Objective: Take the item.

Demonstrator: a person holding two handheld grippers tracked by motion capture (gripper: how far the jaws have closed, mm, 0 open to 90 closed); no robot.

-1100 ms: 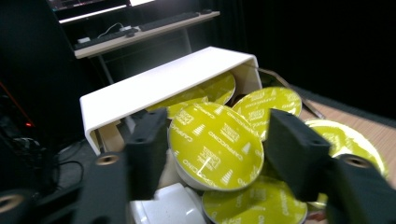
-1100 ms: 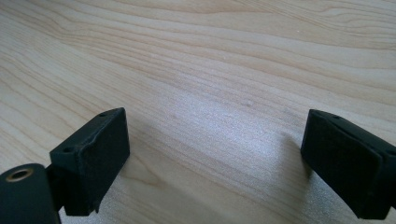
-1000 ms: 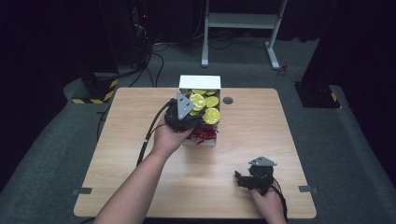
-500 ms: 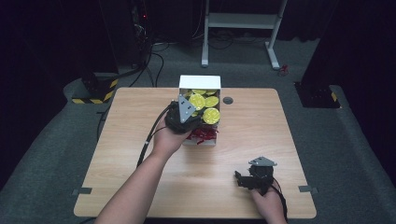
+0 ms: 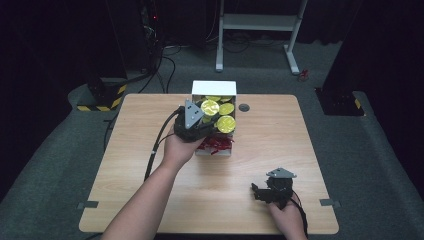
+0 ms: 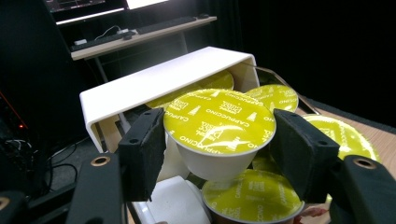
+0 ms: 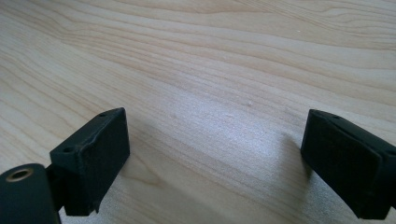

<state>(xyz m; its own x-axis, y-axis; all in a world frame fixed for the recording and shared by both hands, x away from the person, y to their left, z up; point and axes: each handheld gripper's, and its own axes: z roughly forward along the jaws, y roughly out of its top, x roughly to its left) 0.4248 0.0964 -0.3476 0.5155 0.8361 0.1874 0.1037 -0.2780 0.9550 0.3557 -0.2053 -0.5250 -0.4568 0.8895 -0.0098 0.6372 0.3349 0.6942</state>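
Observation:
A white box (image 5: 214, 88) with its lid up stands at the table's far middle and holds several yellow-lidded coffee capsules over red shredded paper (image 5: 216, 145). My left gripper (image 6: 219, 140) reaches into the box from the left. Its jaws have just been closing, and the pads press on both sides of one capsule (image 6: 218, 119), a white cup with a yellow "cappuccino" lid. More capsules lie under and behind it. In the high view the left gripper (image 5: 210, 121) sits over the box. My right gripper (image 5: 256, 192) rests near the front right, open, its jaws (image 7: 215, 158) over bare wood.
The wooden table (image 5: 140, 200) has a round cable hole (image 5: 244, 107) right of the box. The left gripper's cable (image 5: 159, 142) trails over the table's left part. A white desk frame (image 5: 260, 22) stands on the dark floor beyond.

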